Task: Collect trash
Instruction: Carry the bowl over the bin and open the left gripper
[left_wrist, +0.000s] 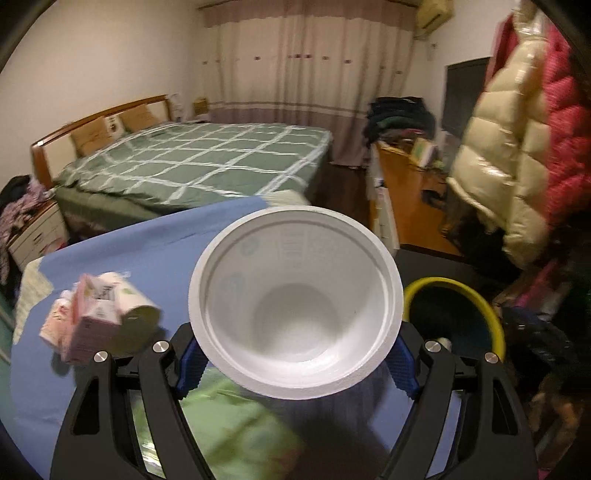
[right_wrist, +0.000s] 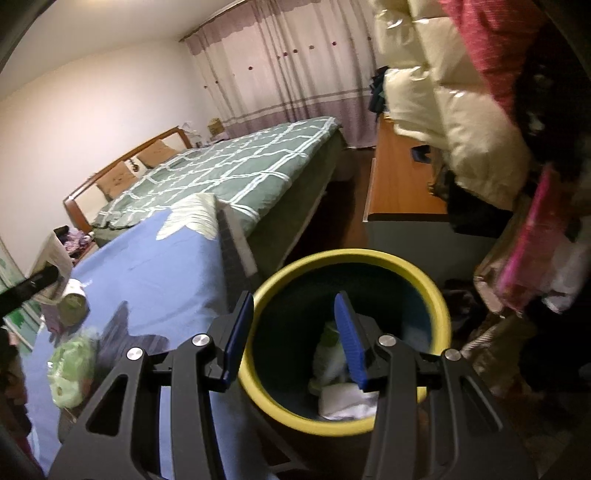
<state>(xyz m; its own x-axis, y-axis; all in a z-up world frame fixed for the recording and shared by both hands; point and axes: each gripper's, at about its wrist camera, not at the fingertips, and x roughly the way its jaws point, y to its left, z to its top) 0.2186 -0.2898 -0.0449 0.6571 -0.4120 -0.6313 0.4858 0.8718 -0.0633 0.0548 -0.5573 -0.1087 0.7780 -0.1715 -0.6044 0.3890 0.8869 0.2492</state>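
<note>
My left gripper (left_wrist: 295, 358) is shut on a white plastic bowl (left_wrist: 295, 299), held above the blue-covered table (left_wrist: 155, 243), its mouth facing the camera. A yellow-rimmed bin (left_wrist: 476, 299) stands just right of the bowl. In the right wrist view my right gripper (right_wrist: 291, 332) is open and empty above the bin (right_wrist: 439, 299), which holds white and green trash (right_wrist: 332, 354). On the table lie a pink carton (left_wrist: 92, 317), a paper tube (left_wrist: 136, 302) and a green wrapper (left_wrist: 229, 424); the wrapper also shows in the right wrist view (right_wrist: 72, 365).
A bed with a green checked cover (left_wrist: 199, 158) stands behind the table. A wooden desk (right_wrist: 399, 177) and hanging cream and red coats (left_wrist: 517, 147) crowd the right side. A bedside drawer unit (left_wrist: 33, 236) is at far left.
</note>
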